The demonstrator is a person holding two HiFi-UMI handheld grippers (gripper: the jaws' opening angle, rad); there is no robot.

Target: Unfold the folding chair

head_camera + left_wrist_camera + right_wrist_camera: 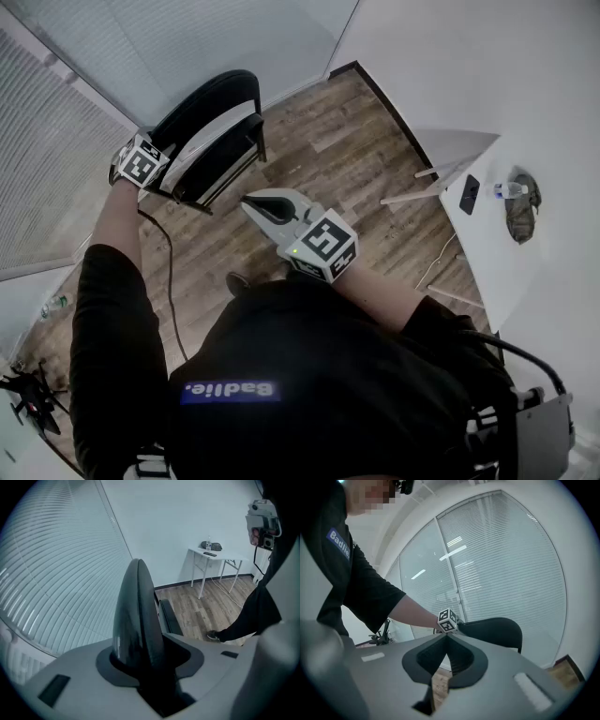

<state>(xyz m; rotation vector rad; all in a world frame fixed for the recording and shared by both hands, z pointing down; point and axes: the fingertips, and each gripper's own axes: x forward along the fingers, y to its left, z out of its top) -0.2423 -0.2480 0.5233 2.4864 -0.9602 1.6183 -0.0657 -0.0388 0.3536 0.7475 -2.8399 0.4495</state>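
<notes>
Folding chair [211, 141] standing upright on wood-plank floor [356, 159] by the blind-covered glass wall [47, 141]; black, folded flat, backrest top running diagonally.

Left gripper view: left gripper [140, 656] clamping the backrest's curved edge.

Right gripper view: right gripper [444, 639] hovering closed, empty, pointing at the chair.

- Folding chair [208, 105], upper left of the head view: black backrest, smooth with a soft sheen, plastic by the look; thin dark frame, seemingly metal.
- Left gripper [140, 656] and right gripper [251, 202]: pale grey matt plastic shells, dark matt jaw linings.
- Marker cube [323, 246]: matt black-and-white print.
- Floor [347, 141]: wood-grain planks, low sheen.
- Table [487, 262], right edge: smooth white top.
- Shirt [309, 375]: black matt cloth.
</notes>
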